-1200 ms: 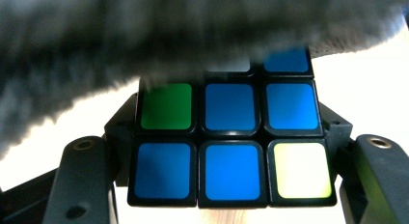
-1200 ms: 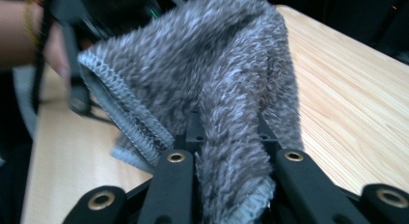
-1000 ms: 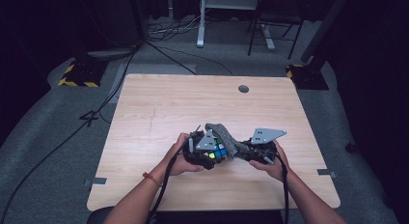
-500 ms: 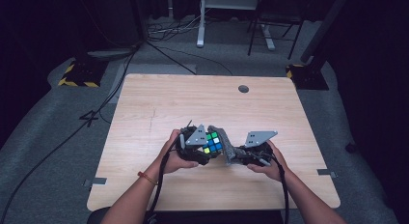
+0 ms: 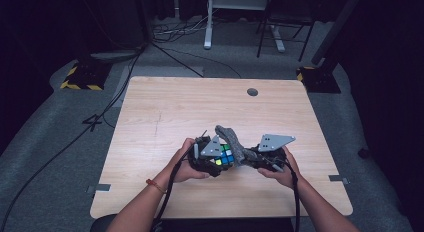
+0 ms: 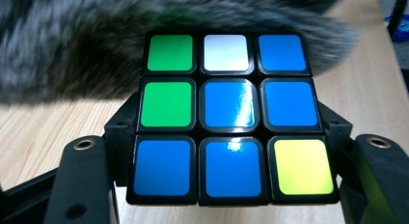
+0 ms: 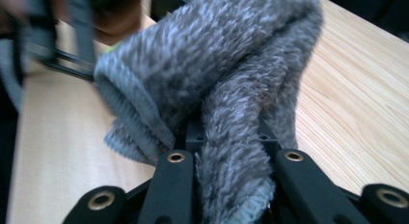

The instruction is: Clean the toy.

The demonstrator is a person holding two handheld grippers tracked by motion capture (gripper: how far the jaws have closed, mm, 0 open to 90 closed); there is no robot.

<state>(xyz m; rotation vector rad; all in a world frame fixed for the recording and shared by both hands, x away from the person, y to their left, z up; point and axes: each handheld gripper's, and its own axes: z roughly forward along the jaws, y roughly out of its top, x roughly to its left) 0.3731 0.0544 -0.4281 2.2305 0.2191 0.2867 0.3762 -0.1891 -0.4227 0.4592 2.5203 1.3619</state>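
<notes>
The step in hand looks like wiping a puzzle cube (image 6: 226, 120) with a grey cloth (image 7: 226, 89); the cube sits clamped between the jaws of the left gripper (image 5: 207, 157), held just above the near middle of the tabletop (image 5: 165, 112), and the right gripper (image 5: 260, 159) has its jaws clenched on a bunched fold of the cloth, which drapes up and over toward the cube. The next move probably calls for drawing the cloth across a cube face while the left grip stays firm, since a loose hold would let the cube twist; the cloth end must reach the face rather than flop past it. The left gripper view gives the facing stickers plainly, mostly blue with two green, one white and one yellow, and the cloth blurred behind the cube's top edge; the high view gives both hands close together instead; the right gripper view gives the cloth's fleecy pile and the pinch itself.
</notes>
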